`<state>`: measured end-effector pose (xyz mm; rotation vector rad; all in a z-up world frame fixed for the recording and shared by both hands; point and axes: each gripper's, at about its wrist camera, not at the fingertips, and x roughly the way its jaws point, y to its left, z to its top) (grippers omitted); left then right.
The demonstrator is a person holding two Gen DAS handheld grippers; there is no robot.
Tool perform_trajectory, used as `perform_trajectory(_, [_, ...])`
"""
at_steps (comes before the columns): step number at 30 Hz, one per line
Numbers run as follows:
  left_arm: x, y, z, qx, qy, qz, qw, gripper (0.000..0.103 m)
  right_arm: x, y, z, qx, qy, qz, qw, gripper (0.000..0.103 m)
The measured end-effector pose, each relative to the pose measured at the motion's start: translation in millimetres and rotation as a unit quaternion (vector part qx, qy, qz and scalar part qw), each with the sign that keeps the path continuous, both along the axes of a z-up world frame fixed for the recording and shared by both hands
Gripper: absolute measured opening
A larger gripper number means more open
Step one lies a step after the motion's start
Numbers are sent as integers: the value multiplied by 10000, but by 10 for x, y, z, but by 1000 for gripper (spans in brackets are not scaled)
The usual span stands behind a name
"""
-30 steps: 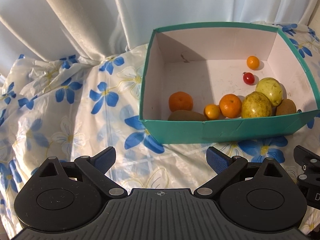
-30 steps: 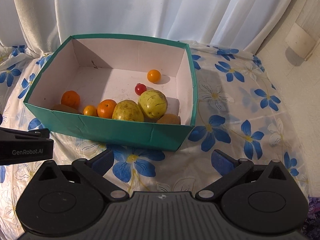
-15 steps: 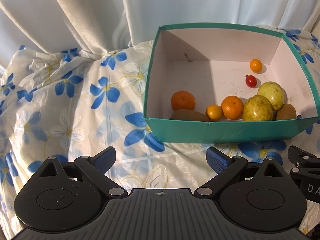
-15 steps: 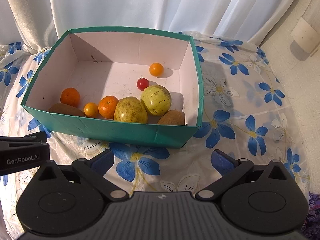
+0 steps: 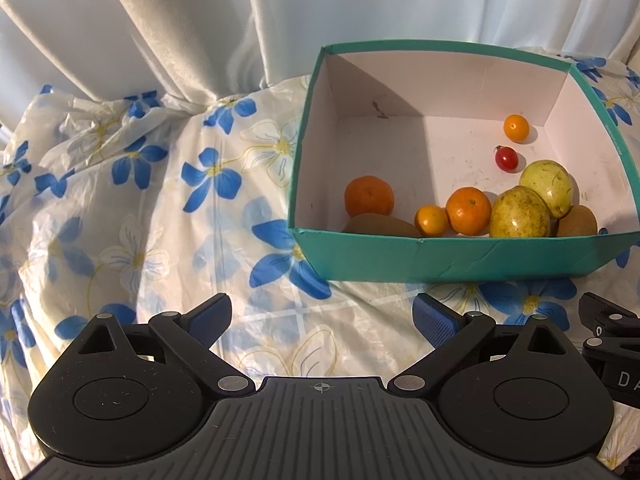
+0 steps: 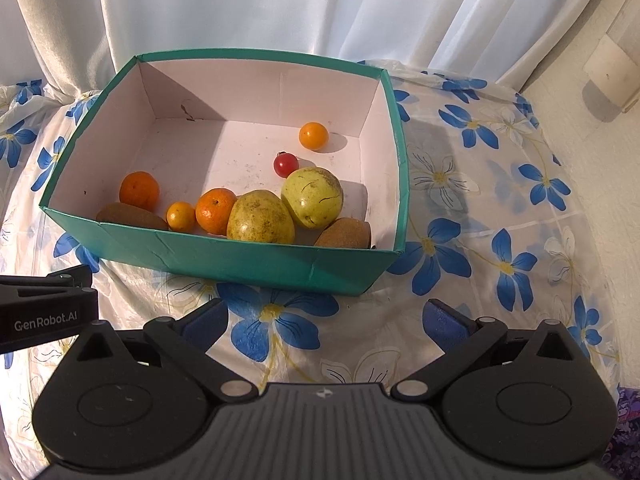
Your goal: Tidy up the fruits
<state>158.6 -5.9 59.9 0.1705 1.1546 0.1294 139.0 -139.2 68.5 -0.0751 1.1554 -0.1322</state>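
Observation:
A teal cardboard box (image 5: 448,260) (image 6: 240,258) stands on the flowered cloth and holds several fruits. Inside lie two yellow-green guavas (image 6: 261,222) (image 6: 312,197), two mandarins (image 6: 216,210) (image 6: 139,190), two small orange tomatoes (image 6: 314,135) (image 6: 181,216), a red cherry tomato (image 6: 286,165) and two kiwis (image 6: 344,234) (image 6: 130,216). My left gripper (image 5: 322,316) is open over the cloth, in front of the box's left corner. My right gripper (image 6: 326,318) is open too, just before the box's front wall. Neither holds anything.
White curtains (image 5: 180,28) hang behind the table. The cloth (image 5: 132,208) is rumpled at the left. A pale wall (image 6: 600,128) rises to the right of the table. Each gripper's body shows at the edge of the other's view (image 5: 612,344) (image 6: 44,308).
Both views have risen and drawn back a little, showing more of the box's inside. The fruits have not moved, and both grippers stay open.

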Motion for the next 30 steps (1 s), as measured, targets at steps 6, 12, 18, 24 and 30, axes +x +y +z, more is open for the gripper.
perform_trajectory(6, [-4, 3, -6, 99, -59, 23, 9999, 100, -9, 5, 1, -5, -14, 19, 10000, 103])
perform_trajectory(12, [-11, -3, 0, 79, -70, 8, 9999, 100, -11, 3, 2, -18, 7, 21, 10000, 103])
perform_trajectory(18, [-5, 2, -13, 9, -5, 3, 10000, 100, -13, 8, 1, -23, -2, 46, 10000, 103])
perform_trajectory(24, [-8, -2, -29, 16, 40, 20, 10000, 100, -6, 15, -1, -17, 3, 46, 10000, 103])
perform_trajectory(30, [-19, -1, -32, -15, 66, 20, 10000, 100, -11, 27, -10, -50, 36, 29, 10000, 103])
